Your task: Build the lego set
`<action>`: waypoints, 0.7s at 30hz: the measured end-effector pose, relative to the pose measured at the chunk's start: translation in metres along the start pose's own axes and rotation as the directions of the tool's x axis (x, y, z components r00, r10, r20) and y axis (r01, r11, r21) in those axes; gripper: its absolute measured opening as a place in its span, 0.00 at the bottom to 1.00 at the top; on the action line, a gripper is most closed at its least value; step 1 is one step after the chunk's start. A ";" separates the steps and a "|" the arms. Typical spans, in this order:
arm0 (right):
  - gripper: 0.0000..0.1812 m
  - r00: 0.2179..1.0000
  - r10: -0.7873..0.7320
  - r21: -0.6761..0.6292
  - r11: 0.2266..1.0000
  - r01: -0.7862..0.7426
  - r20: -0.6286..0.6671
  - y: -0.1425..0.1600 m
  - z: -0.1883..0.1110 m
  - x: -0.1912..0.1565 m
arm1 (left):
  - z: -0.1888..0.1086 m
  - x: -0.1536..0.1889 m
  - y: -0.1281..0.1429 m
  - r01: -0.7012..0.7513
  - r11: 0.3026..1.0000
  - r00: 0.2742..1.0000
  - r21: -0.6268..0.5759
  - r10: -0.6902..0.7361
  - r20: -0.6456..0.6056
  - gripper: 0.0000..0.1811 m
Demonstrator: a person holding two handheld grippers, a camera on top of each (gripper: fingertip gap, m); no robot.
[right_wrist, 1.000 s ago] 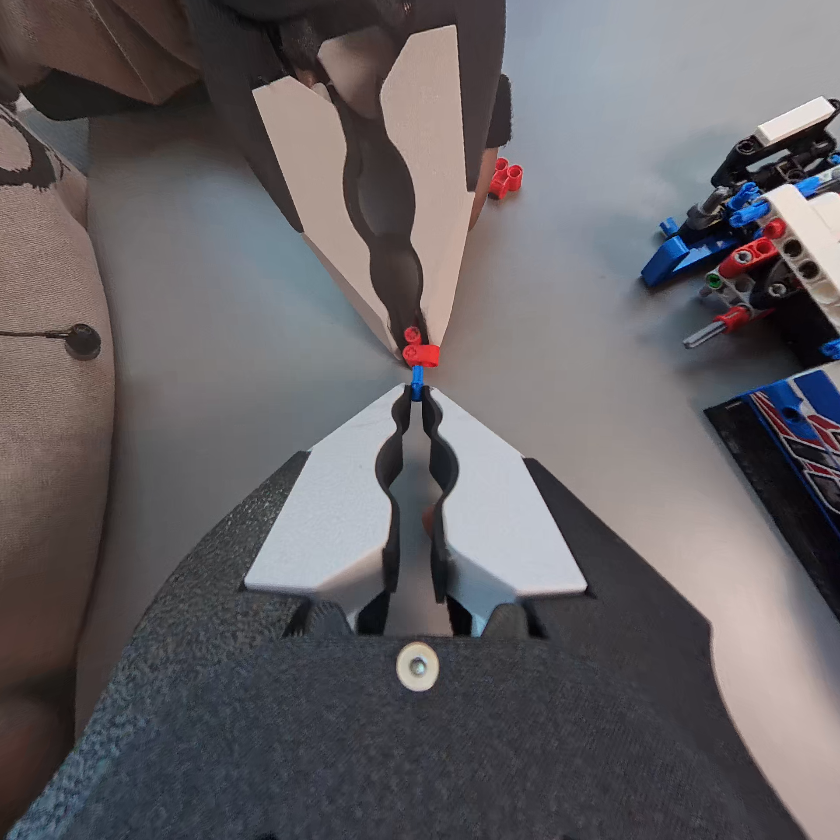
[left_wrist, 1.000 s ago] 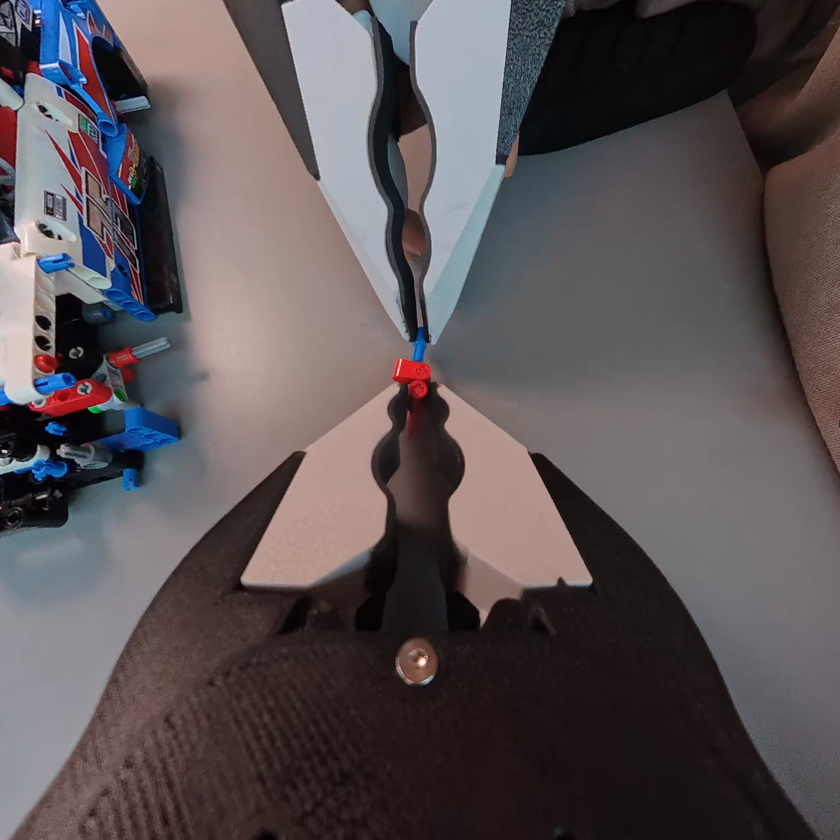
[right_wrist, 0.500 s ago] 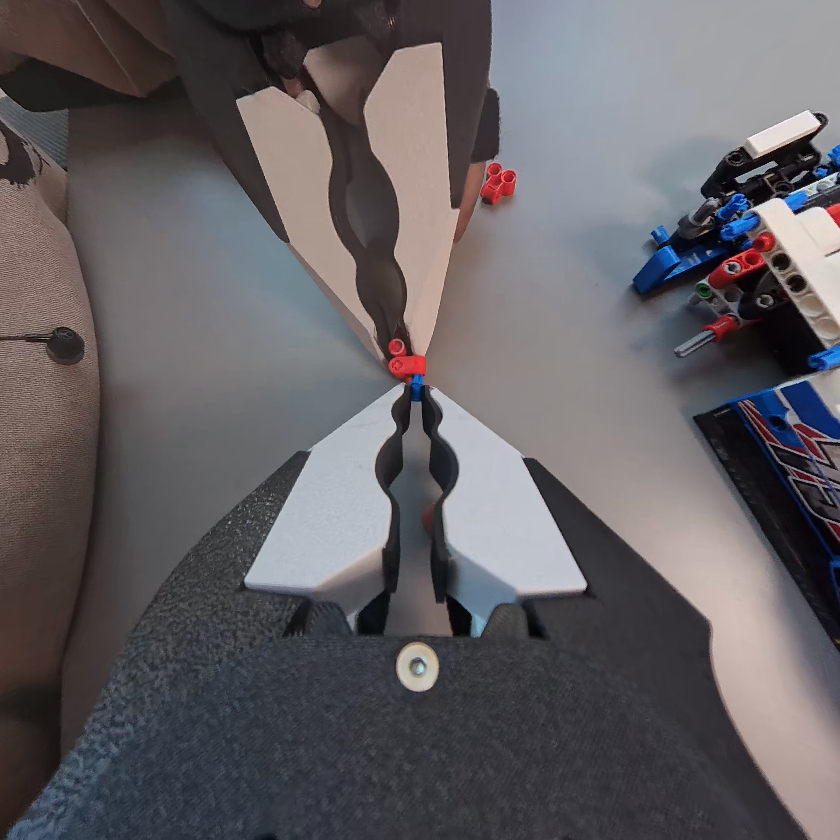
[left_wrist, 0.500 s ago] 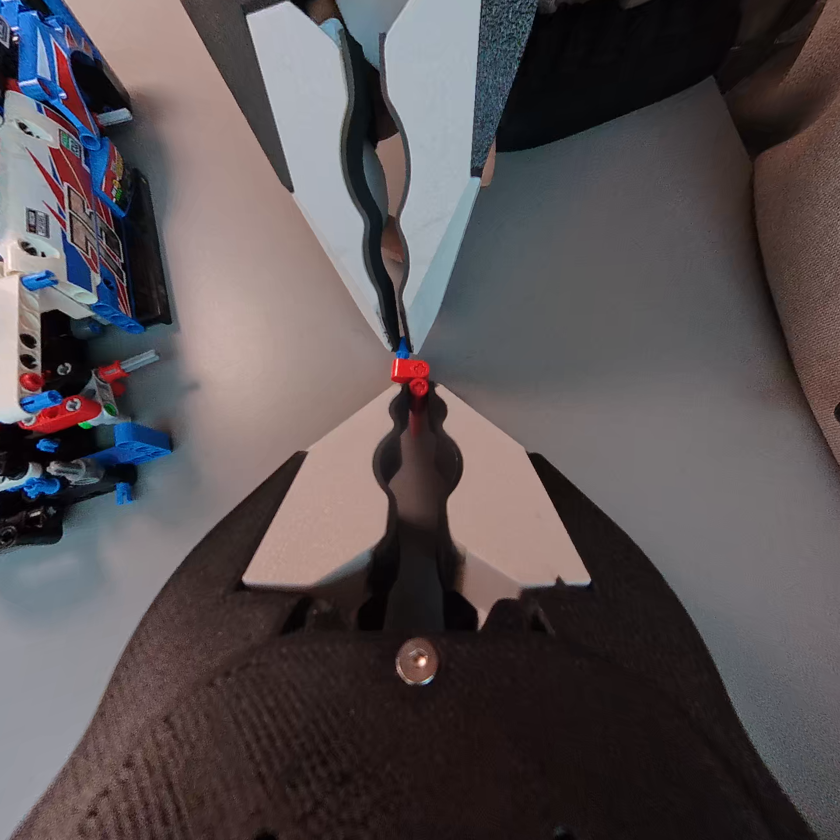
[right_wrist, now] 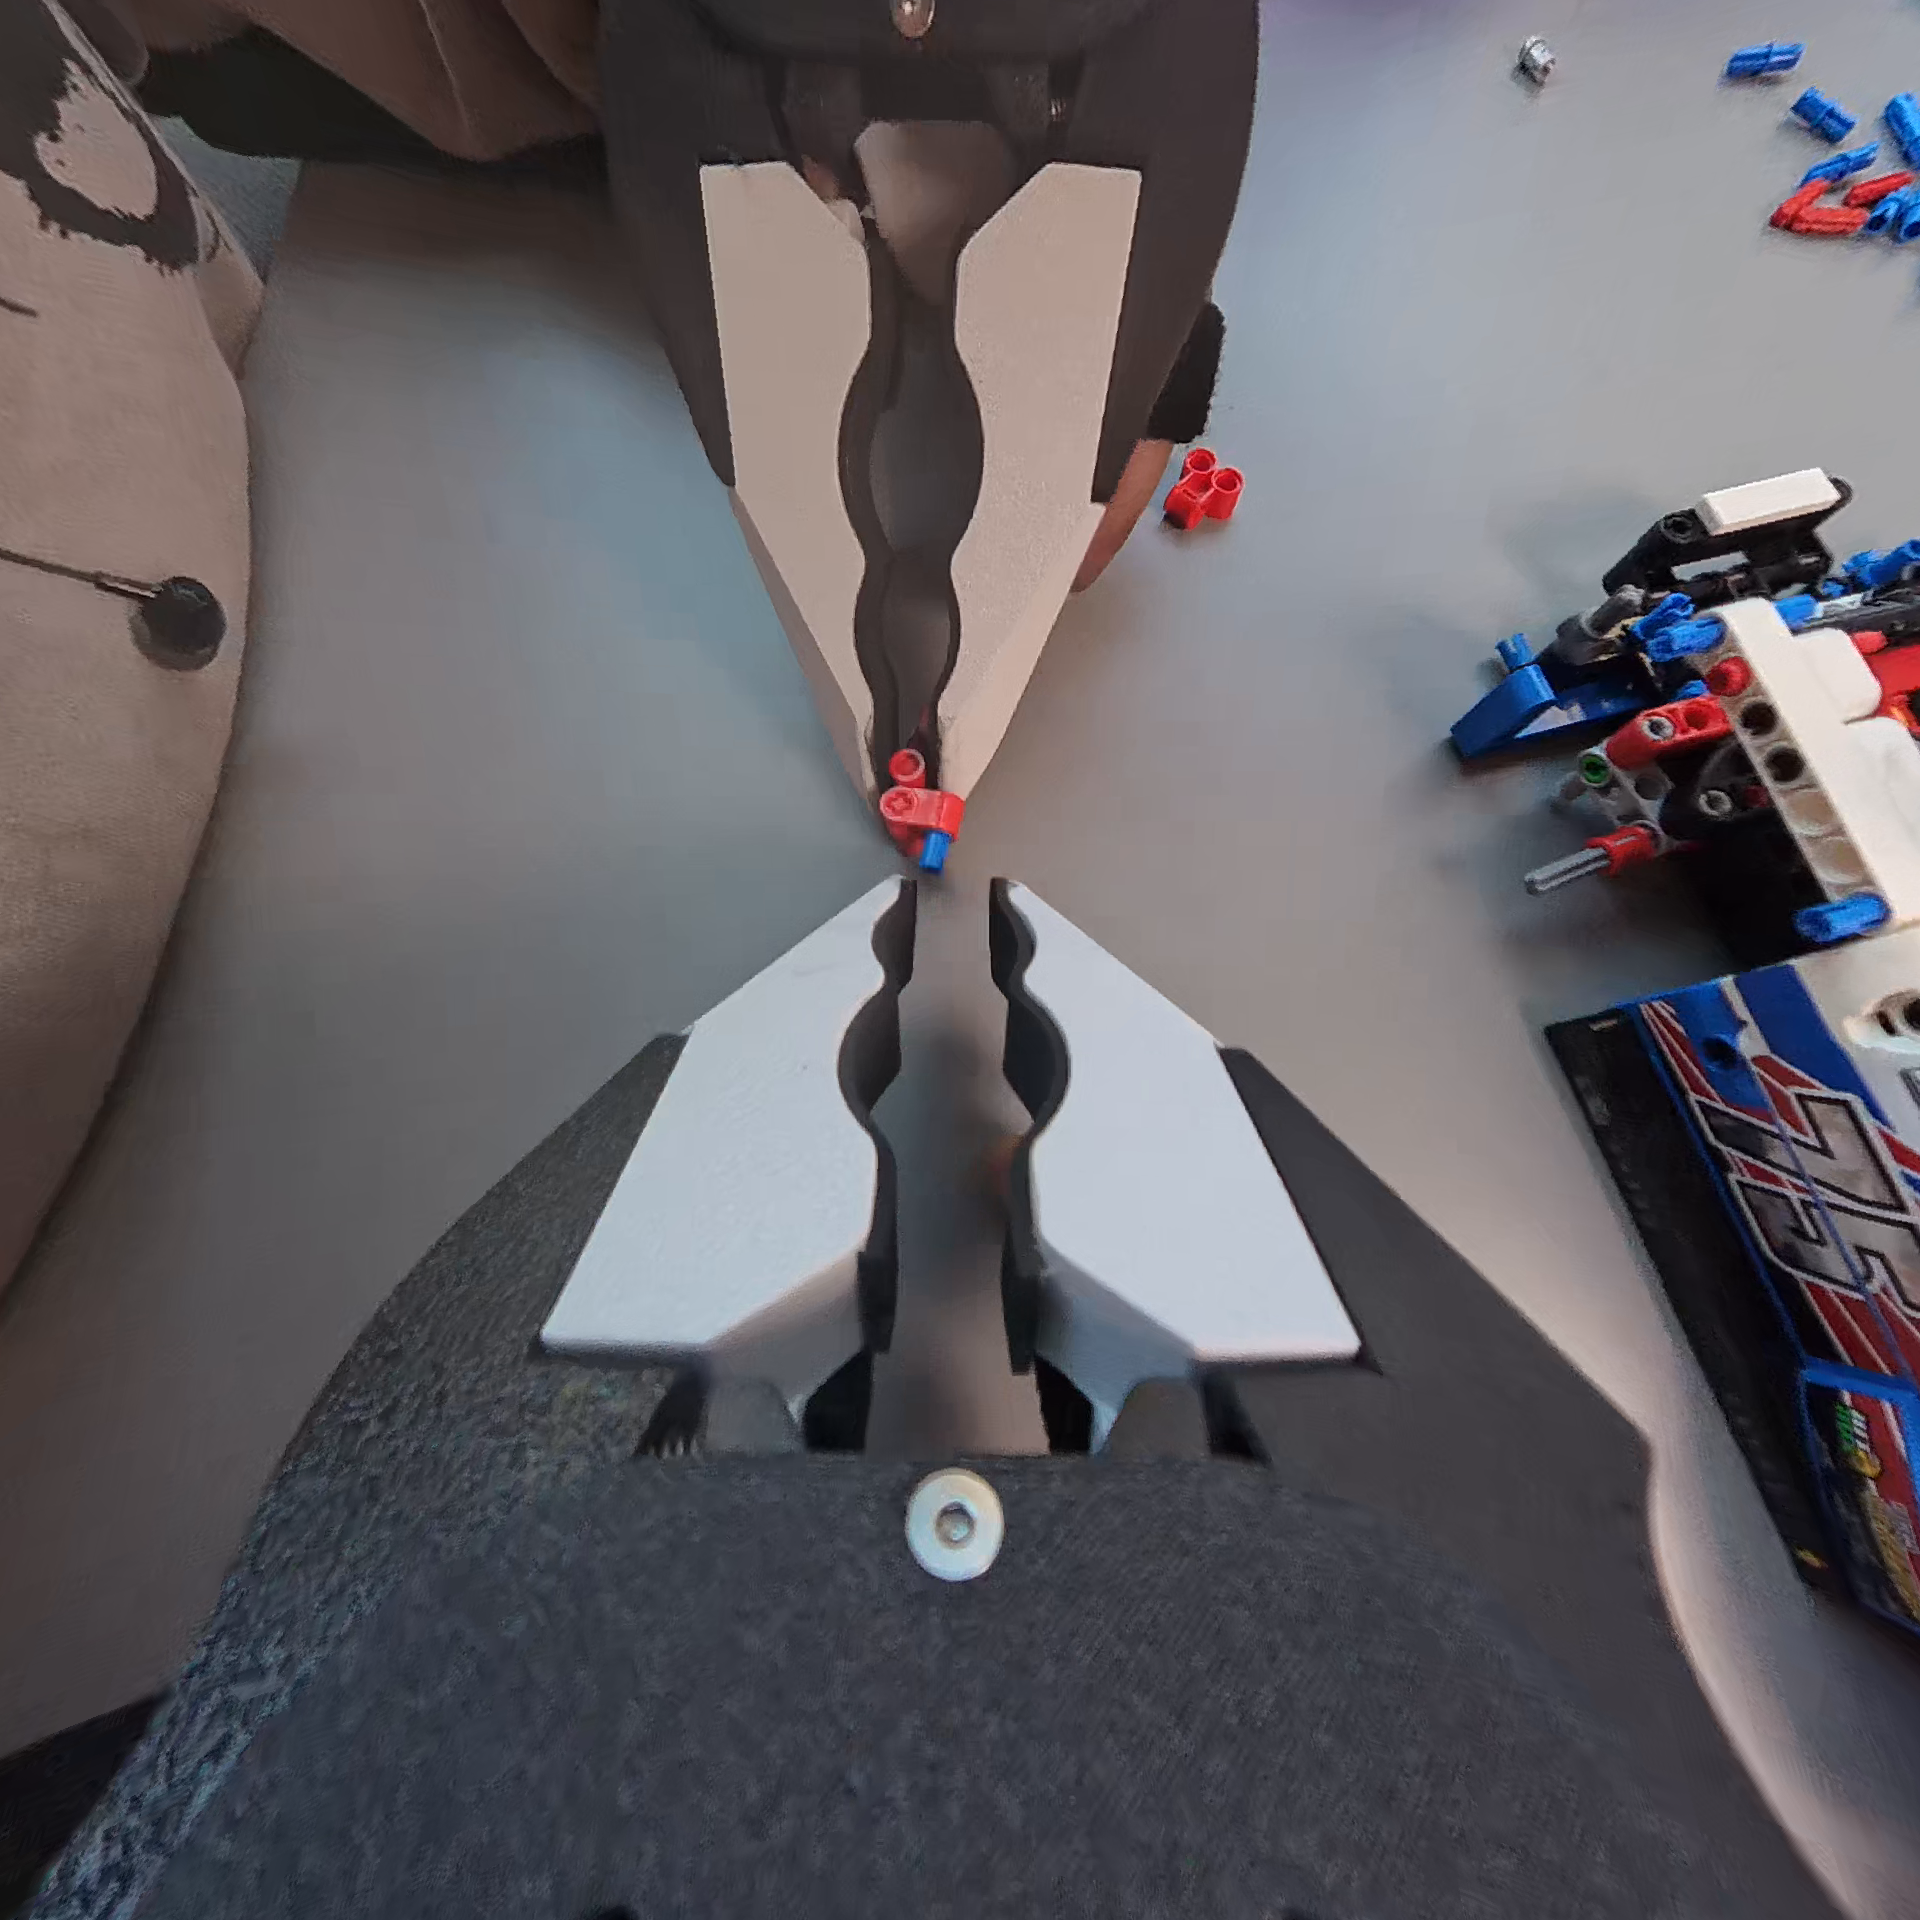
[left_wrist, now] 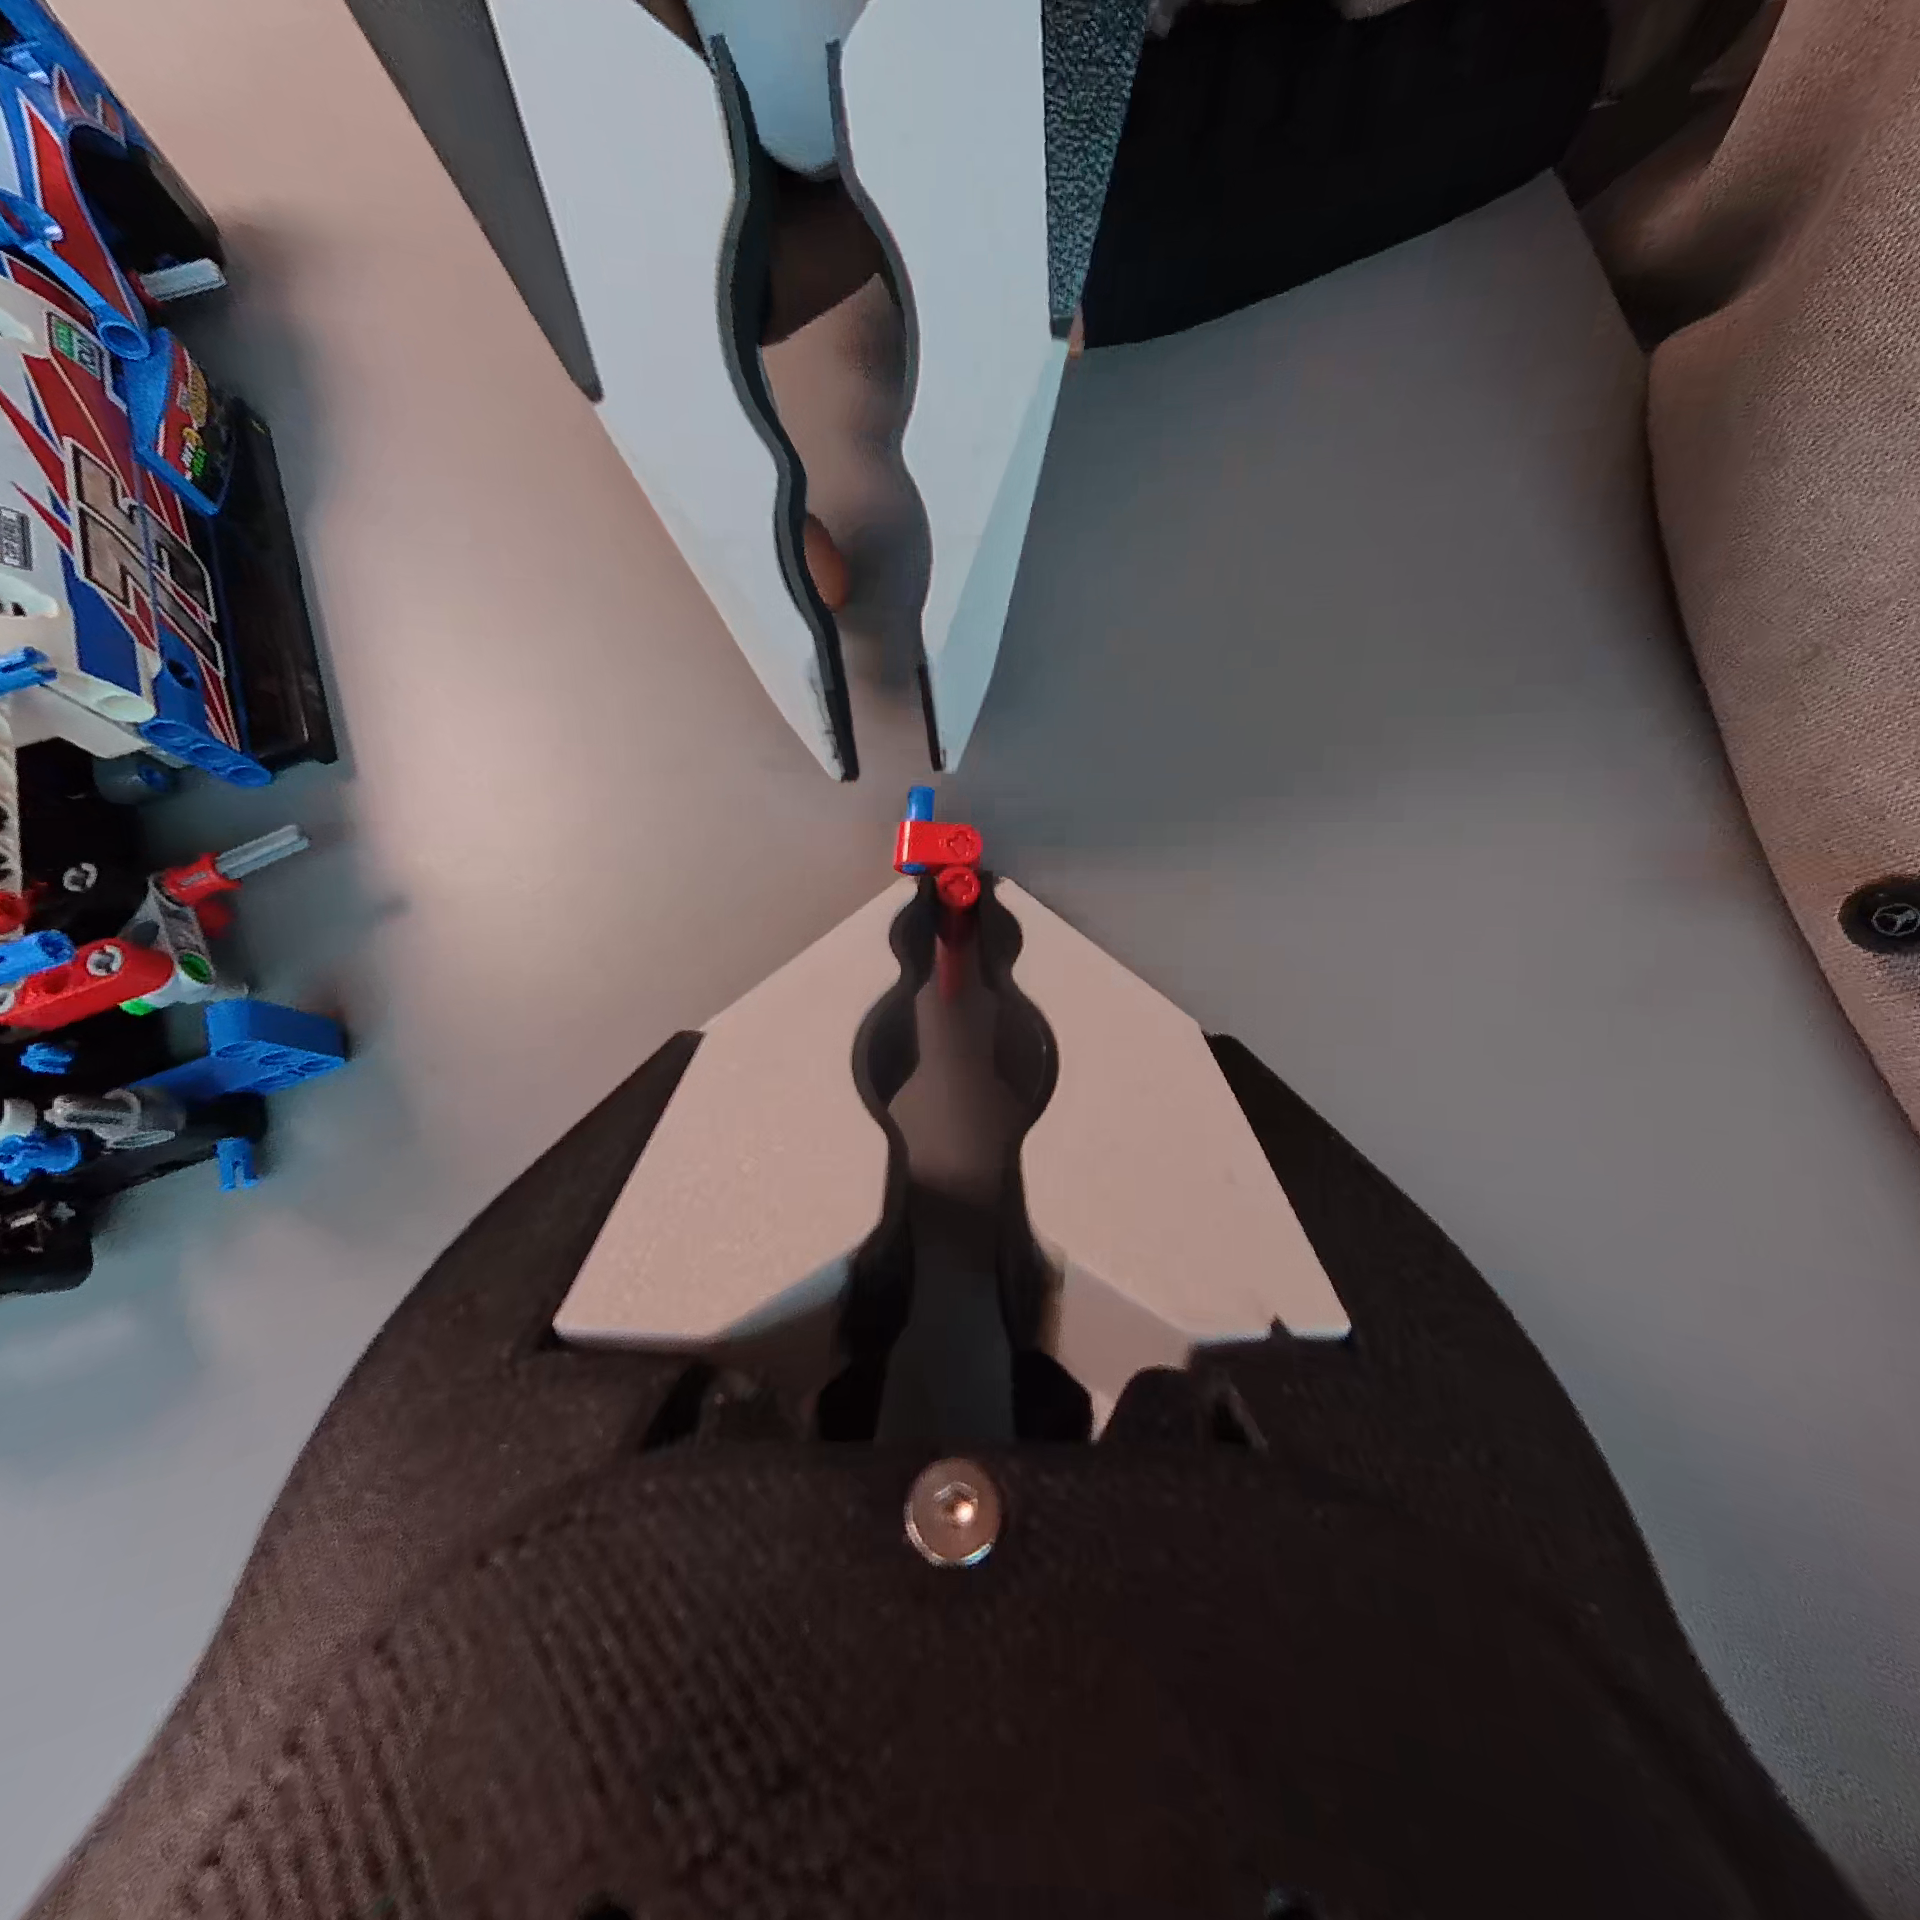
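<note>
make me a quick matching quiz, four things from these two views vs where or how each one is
Things:
1. left claw
2. right claw
3. blue pin
4. loose red piece

States:
a. open, holding nothing
b. lying on the grey table beside the left claw
c. shut on the red connector
d. stuck into the red connector

Pairs: 1-c, 2-a, 3-d, 4-b
</note>
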State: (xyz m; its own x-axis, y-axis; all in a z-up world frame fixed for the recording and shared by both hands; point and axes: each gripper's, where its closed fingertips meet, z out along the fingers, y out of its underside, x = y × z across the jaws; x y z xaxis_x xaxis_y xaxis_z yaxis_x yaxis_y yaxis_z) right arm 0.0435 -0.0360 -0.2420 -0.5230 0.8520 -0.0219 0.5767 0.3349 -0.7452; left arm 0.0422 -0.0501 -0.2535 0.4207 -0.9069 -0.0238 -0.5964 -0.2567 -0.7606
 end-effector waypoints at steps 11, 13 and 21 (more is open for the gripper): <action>0.05 0.985 -0.149 0.105 0.985 0.140 0.090 -0.009 -0.003 -0.021 | -0.004 0.020 -0.010 -0.069 0.995 0.992 0.076 0.076 -0.098 0.03; 0.05 0.981 -0.160 0.109 0.983 0.148 0.110 -0.010 -0.002 -0.026 | -0.004 0.024 -0.010 -0.085 0.994 0.989 0.076 0.093 -0.116 0.03; 0.05 0.967 -0.195 0.097 0.979 0.181 0.161 -0.007 0.005 -0.038 | -0.001 0.036 -0.005 -0.135 0.990 0.977 0.043 0.140 -0.162 0.03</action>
State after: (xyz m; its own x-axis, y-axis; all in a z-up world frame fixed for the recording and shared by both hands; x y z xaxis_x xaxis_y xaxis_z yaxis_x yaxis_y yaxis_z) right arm 0.0560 -0.0733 -0.2392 -0.7196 0.6942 0.0171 0.4088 0.4433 -0.7977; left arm 0.0592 -0.0817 -0.2498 0.2164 -0.9760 -0.0250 -0.6178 -0.1171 -0.7775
